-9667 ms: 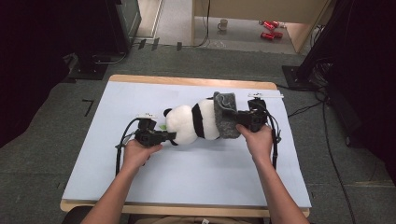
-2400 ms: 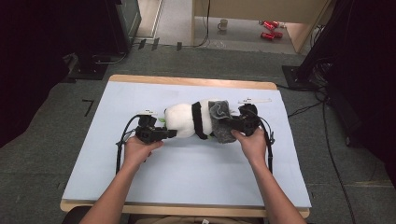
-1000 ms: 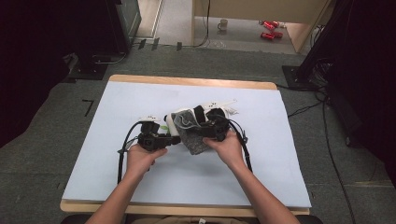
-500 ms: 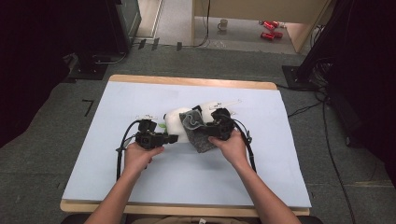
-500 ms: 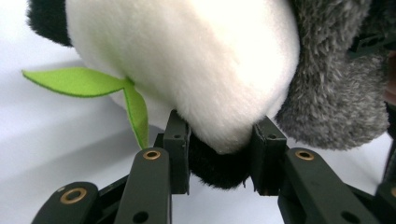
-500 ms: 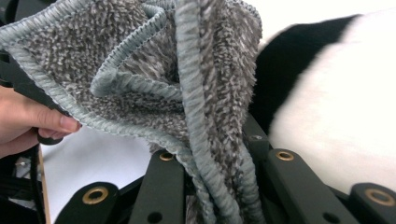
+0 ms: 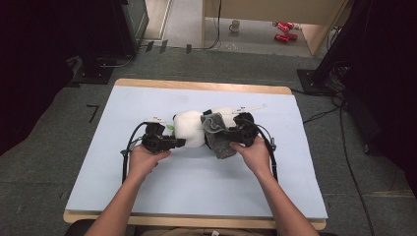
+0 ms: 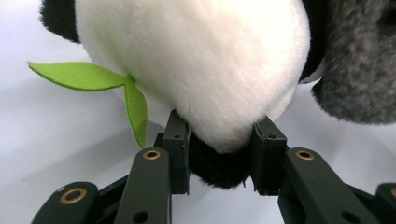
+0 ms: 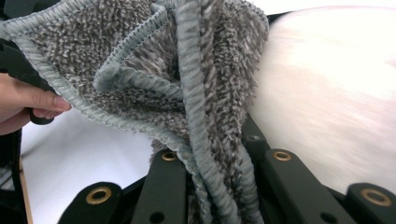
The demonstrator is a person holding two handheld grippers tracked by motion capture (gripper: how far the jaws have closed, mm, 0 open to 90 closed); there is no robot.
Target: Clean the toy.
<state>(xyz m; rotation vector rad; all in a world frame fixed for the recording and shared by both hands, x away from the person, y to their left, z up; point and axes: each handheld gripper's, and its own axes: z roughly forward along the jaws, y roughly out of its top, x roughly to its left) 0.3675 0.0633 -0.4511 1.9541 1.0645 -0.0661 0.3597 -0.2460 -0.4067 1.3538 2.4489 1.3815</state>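
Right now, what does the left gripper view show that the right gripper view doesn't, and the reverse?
Left gripper view: the left gripper clamped on the plush panda at a black part, beside a green felt leaf.
Right gripper view: the right gripper shut on the grey cloth, its stitched edge visible, with fingers at left.
Both: white plush, grey cloth, pale table.

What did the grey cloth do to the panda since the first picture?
The right gripper, shut on the grey cloth, dragged it leftward along the toy panda, then a little back to the right. The left gripper stayed clamped on the panda's end, and the panda stayed lying on the table.
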